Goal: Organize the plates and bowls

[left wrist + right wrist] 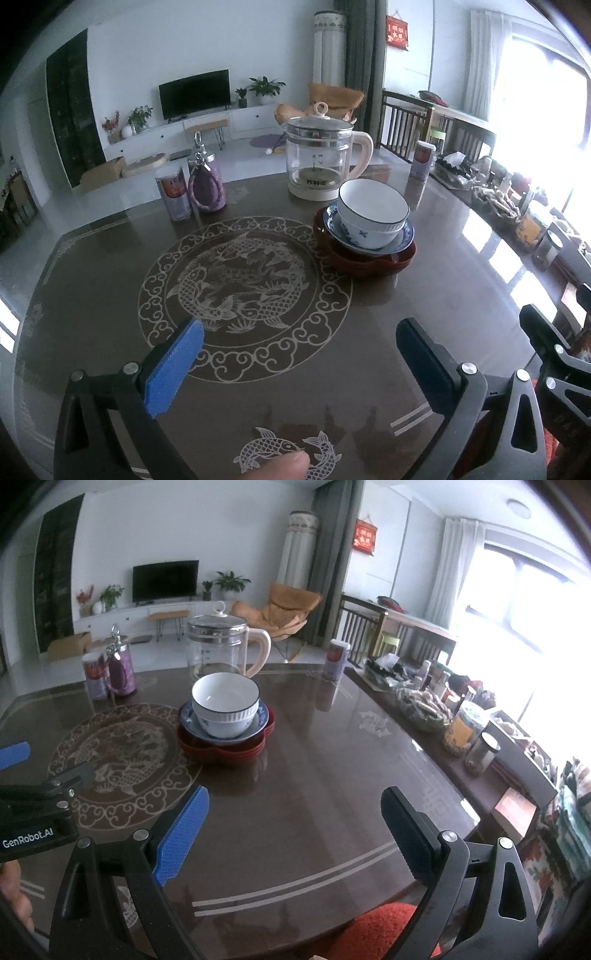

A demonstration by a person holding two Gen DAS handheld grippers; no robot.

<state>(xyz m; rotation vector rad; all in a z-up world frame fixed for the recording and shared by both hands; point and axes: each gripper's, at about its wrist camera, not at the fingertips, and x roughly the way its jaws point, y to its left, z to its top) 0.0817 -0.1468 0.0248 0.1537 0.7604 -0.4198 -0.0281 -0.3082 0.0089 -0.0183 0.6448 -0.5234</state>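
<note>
- My left gripper [299, 339] hung over the near part of the round table [424, 295], its jaws spread wide with nothing between them; only the carp pattern in the tabletop showed through the gap.
- My right gripper [295, 812] was spread just as wide and held nothing, poised above the near edge of the table, with a red cushion [384, 919] showing below the rim.
- From the right wrist camera, my left gripper appeared at the left edge, beside the right one and apart from the dishes.
- The dishes stood stacked past the middle of the table: a white bowl [373, 206] with a dark rim sat upright inside a blue-patterned bowl [364, 236], which rested on a blue-and-white plate [402, 238], and that lay on the red scalloped plates [369, 260] at the bottom.
- Both grippers were well apart from the stack, touching none of it.
- Just behind the stack stood a glass kettle [321, 155] with a cream handle.
- Farther left were a purple bottle [207, 181] and a can [175, 197] side by side; another can [423, 160] stood toward the far right edge.
- A fingertip [284, 467] of mine showed at the bottom of the left wrist view.
</note>
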